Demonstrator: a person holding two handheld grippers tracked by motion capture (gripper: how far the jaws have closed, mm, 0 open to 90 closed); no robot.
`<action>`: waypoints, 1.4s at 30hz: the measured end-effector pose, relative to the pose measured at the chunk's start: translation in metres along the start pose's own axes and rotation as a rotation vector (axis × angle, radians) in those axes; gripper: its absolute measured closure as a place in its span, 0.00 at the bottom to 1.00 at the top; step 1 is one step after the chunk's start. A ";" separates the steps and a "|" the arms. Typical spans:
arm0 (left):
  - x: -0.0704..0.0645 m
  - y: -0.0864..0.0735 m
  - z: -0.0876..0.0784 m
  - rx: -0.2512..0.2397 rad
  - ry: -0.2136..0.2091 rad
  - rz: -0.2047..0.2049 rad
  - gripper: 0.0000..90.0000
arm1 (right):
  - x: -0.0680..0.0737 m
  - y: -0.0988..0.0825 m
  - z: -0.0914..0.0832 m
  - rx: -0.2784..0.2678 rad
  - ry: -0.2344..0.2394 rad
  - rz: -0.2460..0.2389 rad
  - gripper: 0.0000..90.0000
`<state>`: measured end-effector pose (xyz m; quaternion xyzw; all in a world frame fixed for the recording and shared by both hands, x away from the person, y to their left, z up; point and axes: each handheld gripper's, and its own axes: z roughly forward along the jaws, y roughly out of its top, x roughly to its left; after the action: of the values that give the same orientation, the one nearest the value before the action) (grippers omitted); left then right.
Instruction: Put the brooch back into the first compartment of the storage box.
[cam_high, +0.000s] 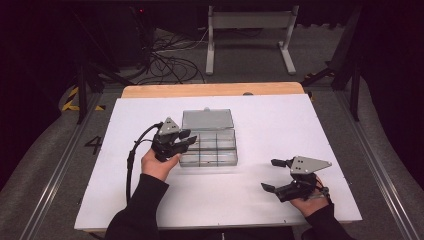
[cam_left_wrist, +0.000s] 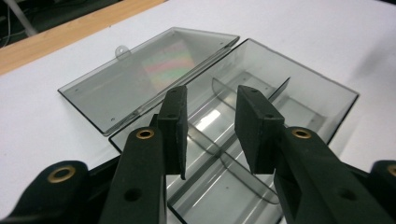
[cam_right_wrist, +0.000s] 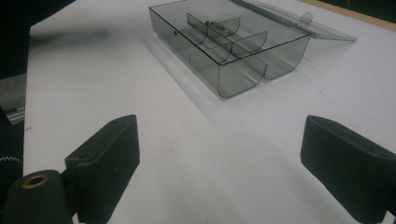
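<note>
Organizer box open-lidded, left tool part-spread above it, right tool wide-spread, small item inside, right gripper view.

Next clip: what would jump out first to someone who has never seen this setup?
The clear compartment box at the middle of the white table, its lid folded flat behind it. The left claw is at the box's left end, jaws slightly apart over a compartment, while the right claw is wide open over bare table nearer the person.
</note>
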<state>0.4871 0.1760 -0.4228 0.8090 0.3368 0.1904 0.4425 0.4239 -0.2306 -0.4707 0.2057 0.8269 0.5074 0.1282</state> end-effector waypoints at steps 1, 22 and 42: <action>-0.001 0.001 -0.002 -0.002 -0.006 -0.005 0.71 | 0.000 0.000 0.000 0.000 0.000 -0.001 0.13; -0.023 0.013 -0.037 -0.010 -0.022 0.053 0.65 | 0.000 0.000 0.000 -0.003 0.003 -0.002 0.13; -0.032 0.007 -0.065 -0.055 -0.062 0.066 0.49 | 0.001 0.000 -0.001 -0.001 0.002 -0.005 0.13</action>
<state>0.4277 0.1886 -0.3819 0.8126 0.2908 0.1889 0.4683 0.4231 -0.2309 -0.4702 0.2033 0.8272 0.5077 0.1287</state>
